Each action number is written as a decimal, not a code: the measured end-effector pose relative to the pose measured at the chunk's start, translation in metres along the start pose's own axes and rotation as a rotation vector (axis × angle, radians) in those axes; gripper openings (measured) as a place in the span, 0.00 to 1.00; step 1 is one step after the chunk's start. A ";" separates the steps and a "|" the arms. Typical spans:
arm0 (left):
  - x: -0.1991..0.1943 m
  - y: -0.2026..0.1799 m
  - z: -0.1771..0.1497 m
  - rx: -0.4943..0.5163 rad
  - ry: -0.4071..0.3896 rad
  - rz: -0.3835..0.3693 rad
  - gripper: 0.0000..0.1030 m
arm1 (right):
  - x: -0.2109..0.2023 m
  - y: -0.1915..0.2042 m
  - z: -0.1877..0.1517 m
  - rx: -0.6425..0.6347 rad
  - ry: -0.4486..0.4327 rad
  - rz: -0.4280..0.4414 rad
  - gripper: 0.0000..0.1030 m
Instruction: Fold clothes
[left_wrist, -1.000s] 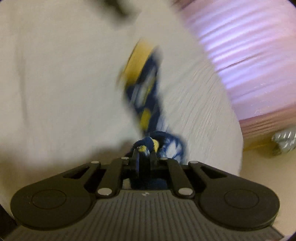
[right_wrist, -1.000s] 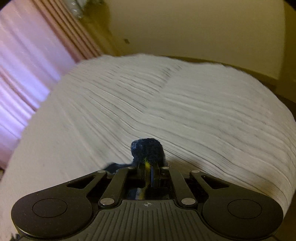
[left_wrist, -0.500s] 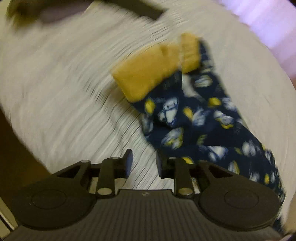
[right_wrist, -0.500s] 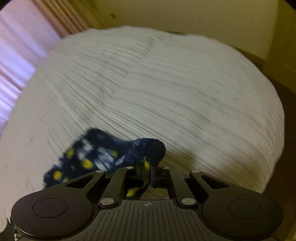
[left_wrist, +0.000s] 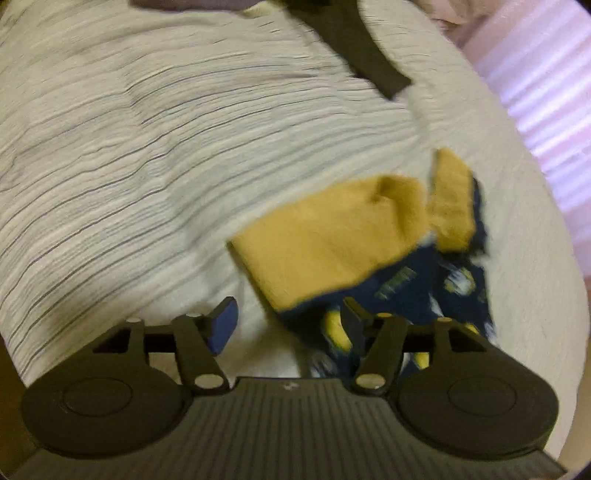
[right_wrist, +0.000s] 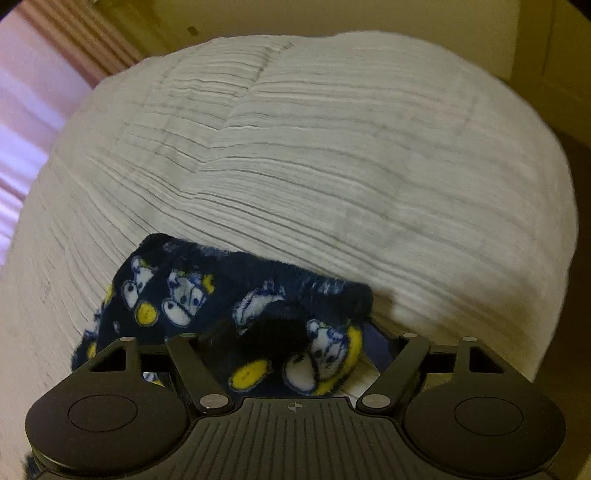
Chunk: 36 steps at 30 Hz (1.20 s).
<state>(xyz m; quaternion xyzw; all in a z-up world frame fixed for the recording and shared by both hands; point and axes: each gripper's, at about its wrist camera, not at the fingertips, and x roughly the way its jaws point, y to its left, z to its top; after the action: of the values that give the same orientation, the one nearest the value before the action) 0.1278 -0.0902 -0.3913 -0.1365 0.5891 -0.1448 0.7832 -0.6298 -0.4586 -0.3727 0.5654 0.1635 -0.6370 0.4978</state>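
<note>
A navy fleece garment (left_wrist: 424, 295) printed with white and yellow figures lies on the white ribbed bed cover (left_wrist: 147, 147), its two mustard-yellow cuffs (left_wrist: 332, 243) turned up. My left gripper (left_wrist: 288, 314) hovers over the garment's near edge. Its jaws are opening and the pads press on nothing, though the navy hem reaches in by the right finger. In the right wrist view the other end of the garment (right_wrist: 192, 291) lies bunched between the fingers of my right gripper (right_wrist: 295, 336). Those jaws are also opening, and the cloth rests loose between them.
A dark strap-like piece of cloth (left_wrist: 362, 48) lies across the far part of the bed. Pink curtains (left_wrist: 546, 92) hang beyond it, with pink curtains (right_wrist: 29, 103) also at the left of the right wrist view. The bed cover (right_wrist: 369, 166) drops off at its right edge to dark floor (right_wrist: 580, 184).
Both grippers were shut on the navy garment and have let it go. It now lies on the bed, and both hands have come lower over it.
</note>
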 end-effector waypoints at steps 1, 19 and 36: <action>0.009 0.004 0.003 -0.027 0.008 -0.002 0.46 | 0.003 -0.003 -0.002 0.020 -0.001 0.001 0.74; -0.070 0.018 0.082 0.197 -0.143 0.107 0.04 | 0.012 -0.028 -0.035 0.090 0.009 0.044 0.05; -0.079 -0.005 0.067 0.395 -0.059 0.366 0.30 | -0.058 -0.012 0.005 -0.110 0.051 -0.116 0.80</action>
<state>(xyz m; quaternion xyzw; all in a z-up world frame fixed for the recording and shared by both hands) 0.1709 -0.0613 -0.3015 0.1236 0.5412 -0.1091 0.8246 -0.6500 -0.4311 -0.3245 0.5429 0.2435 -0.6403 0.4859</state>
